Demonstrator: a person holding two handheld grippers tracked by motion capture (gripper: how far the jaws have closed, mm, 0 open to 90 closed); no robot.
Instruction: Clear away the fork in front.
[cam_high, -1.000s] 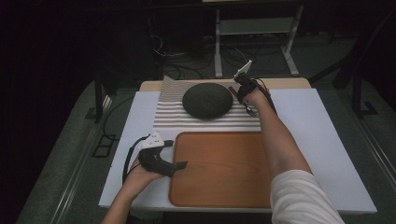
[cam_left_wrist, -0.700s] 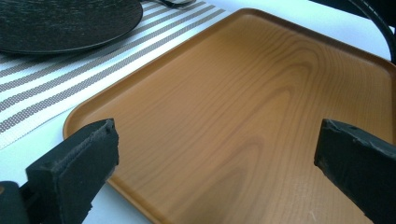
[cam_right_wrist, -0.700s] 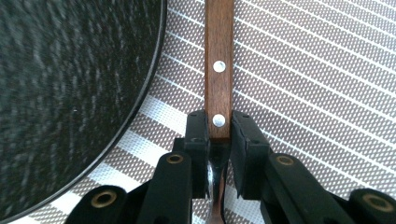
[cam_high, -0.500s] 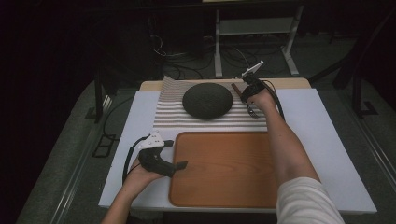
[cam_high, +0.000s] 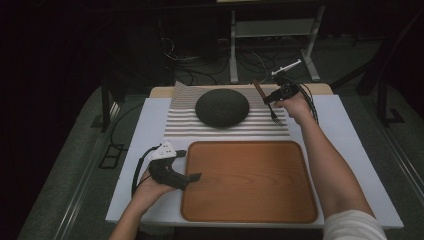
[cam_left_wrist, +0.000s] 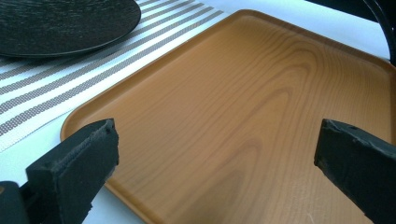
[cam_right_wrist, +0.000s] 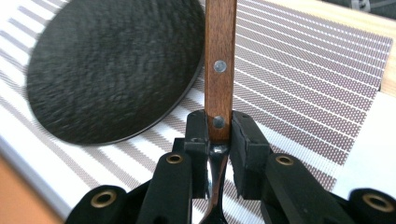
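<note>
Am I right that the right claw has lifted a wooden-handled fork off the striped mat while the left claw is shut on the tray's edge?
Not quite: the left claw is open above the wooden tray, gripping nothing, as the left gripper view shows. The right claw does hold the fork above the striped mat.

The high view is dim, its surroundings nearly black, with only the white table (cam_high: 350, 150) lit from above. Both gripper views are bright; glare washes the tray (cam_left_wrist: 261, 116) at its far edge. The plate (cam_right_wrist: 112, 70) looks softly blurred, and shadows are faint.
</note>
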